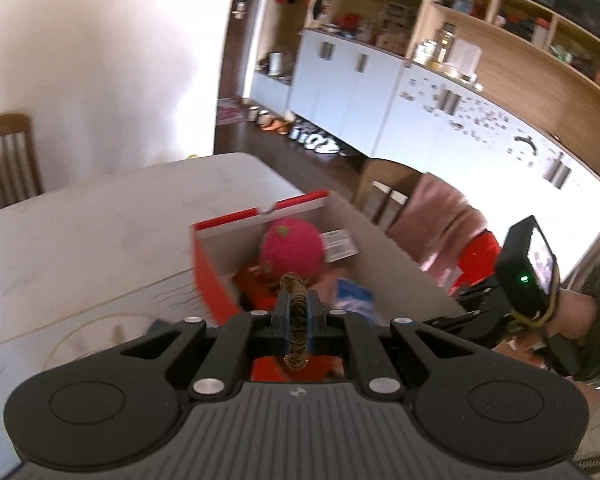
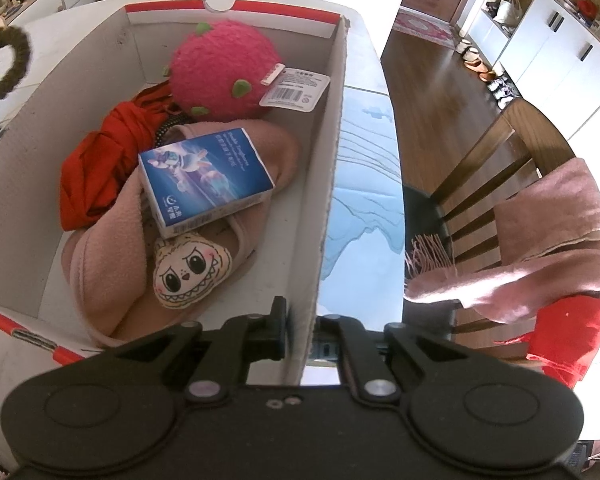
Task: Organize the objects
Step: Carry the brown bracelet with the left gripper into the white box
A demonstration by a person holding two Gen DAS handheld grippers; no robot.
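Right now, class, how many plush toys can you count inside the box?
2. The pink strawberry plush sits at the far end of the box; the cream monster-face plush lies nearer, on the pink cloth. Others may be hidden underneath.

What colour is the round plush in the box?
Pink round plush with green spots; clearest in the right wrist view.

Ahead of the right claw (image 2: 298,332), which grips the box (image 2: 236,12) by its near wall, the inside is crowded: pink cloth (image 2: 112,280), blue carton (image 2: 208,182), red cloth (image 2: 92,172) and a pink plush ball (image 2: 224,72). Bare floor remains only along the box's right wall. Right of the claw, the tabletop strip (image 2: 364,200) lies open, then a draped chair (image 2: 500,184) blocks passage.
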